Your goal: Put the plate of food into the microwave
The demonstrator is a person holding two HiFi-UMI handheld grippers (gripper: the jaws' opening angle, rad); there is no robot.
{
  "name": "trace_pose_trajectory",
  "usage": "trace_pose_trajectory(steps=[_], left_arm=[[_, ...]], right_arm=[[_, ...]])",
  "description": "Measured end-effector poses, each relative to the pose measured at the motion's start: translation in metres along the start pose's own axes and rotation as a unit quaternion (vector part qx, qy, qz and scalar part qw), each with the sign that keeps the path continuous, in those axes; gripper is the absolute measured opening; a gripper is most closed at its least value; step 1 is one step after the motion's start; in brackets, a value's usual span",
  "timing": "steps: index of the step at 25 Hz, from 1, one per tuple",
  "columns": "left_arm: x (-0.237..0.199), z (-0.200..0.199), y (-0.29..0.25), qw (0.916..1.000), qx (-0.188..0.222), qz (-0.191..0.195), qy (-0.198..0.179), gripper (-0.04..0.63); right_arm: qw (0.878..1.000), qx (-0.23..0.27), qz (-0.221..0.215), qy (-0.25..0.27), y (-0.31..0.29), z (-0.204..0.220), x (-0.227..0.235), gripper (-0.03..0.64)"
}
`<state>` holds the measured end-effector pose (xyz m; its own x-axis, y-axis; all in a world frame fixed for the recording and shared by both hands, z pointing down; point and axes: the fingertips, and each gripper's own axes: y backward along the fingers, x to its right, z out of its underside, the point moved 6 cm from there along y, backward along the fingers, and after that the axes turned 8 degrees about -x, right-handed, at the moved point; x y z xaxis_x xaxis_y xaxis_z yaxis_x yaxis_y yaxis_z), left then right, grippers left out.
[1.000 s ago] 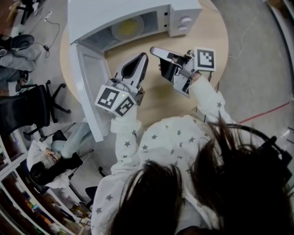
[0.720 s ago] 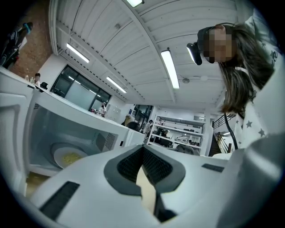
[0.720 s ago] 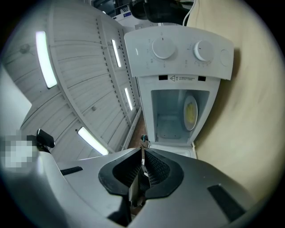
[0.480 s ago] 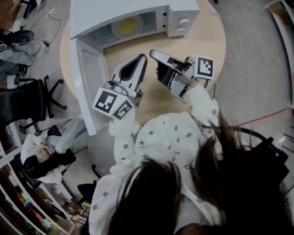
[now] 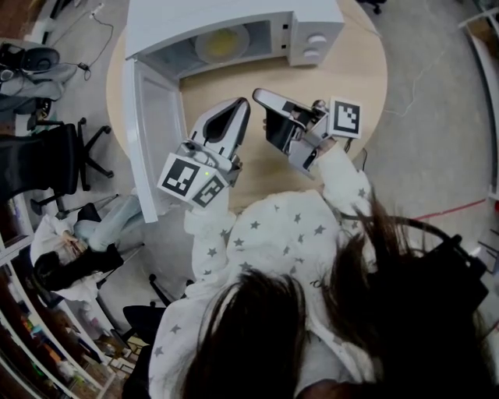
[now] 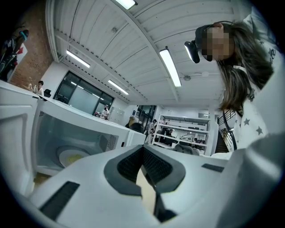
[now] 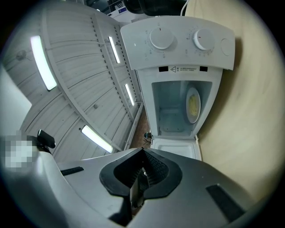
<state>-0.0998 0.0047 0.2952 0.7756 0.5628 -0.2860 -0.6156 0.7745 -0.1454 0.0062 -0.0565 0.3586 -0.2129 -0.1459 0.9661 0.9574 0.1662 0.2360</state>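
Closest to the person, two star-patterned sleeves (image 5: pixel 209 234) reach forward over the table (image 5: pixel 359 74). The left cube (image 5: pixel 191 178) and right cube (image 5: pixel 345 117) show only black-and-white square markers, with no letters on them. Further out, the left gripper (image 5: pixel 243 105) lies about level, its jaws drawn together to a point with nothing between them. Just beside it, the right gripper (image 5: pixel 259 95) tilts slightly upward and is rolled onto its side; its jaws have just been closing and now meet on nothing. Both tips point toward the microwave (image 5: pixel 234 17) ahead without touching it. Ahead and to the left of the left gripper, the microwave's door (image 5: pixel 152 132) hangs wide open. Beyond both grippers, inside the cavity, sits the plate of food (image 5: pixel 221 44), a pale dish with a yellow heap. Past the right gripper's tips, the control panel carries two knobs (image 7: pixel 161 38) and, below them, a strip of print (image 7: pixel 183 68) too small to read.
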Motion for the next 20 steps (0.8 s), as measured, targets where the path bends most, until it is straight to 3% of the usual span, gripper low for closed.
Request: trace_pose_trajectory(steps=[20], left_arm=[[0.0009, 0.0036, -0.0048, 0.9999, -0.001, -0.010, 0.010, 0.002]], right_arm=[[1.000, -0.004, -0.010, -0.012, 0.0046, 0.0008, 0.0012, 0.006]])
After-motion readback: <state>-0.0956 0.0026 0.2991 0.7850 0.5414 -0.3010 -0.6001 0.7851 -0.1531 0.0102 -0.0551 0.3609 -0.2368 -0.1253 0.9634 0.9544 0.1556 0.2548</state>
